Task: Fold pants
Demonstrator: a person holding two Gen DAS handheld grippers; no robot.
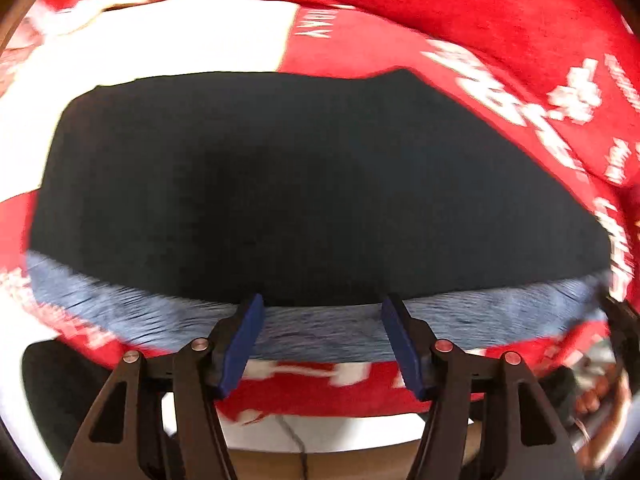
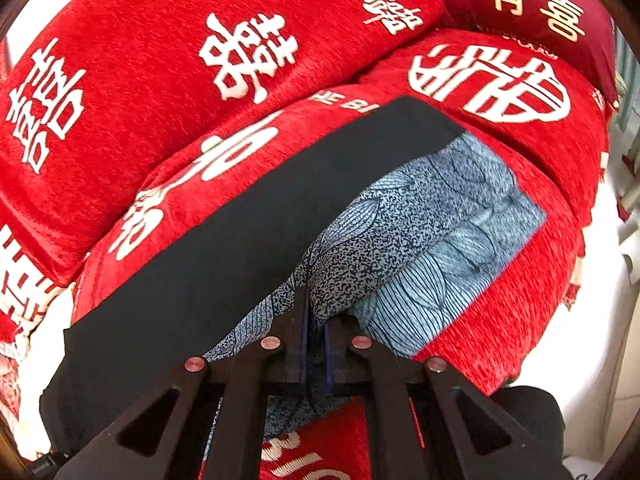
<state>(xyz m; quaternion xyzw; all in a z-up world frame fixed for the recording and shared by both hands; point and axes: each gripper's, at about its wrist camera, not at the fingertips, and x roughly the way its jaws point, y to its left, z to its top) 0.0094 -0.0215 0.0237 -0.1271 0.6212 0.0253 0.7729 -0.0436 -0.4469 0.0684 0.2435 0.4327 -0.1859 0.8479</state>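
Pants (image 2: 256,240) lie spread flat on your red bedcover (image 2: 132,92) printed with white characters, a dark navy panel on one side and a blue-grey leaf-and-speckle print on the other. Your right gripper (image 2: 316,320) has its fingers pressed together on a pinched-up ridge of the patterned fabric near its lower end, and the cloth rises to a small peak at the pads. Your left gripper (image 1: 322,312) hangs over the edge where the dark cloth meets a strip of blue-grey print, its blue pads (image 1: 244,340) standing apart with nothing clamped between them. A maroon cushion (image 2: 532,4) with gold characters sits at the far corner of the bed.
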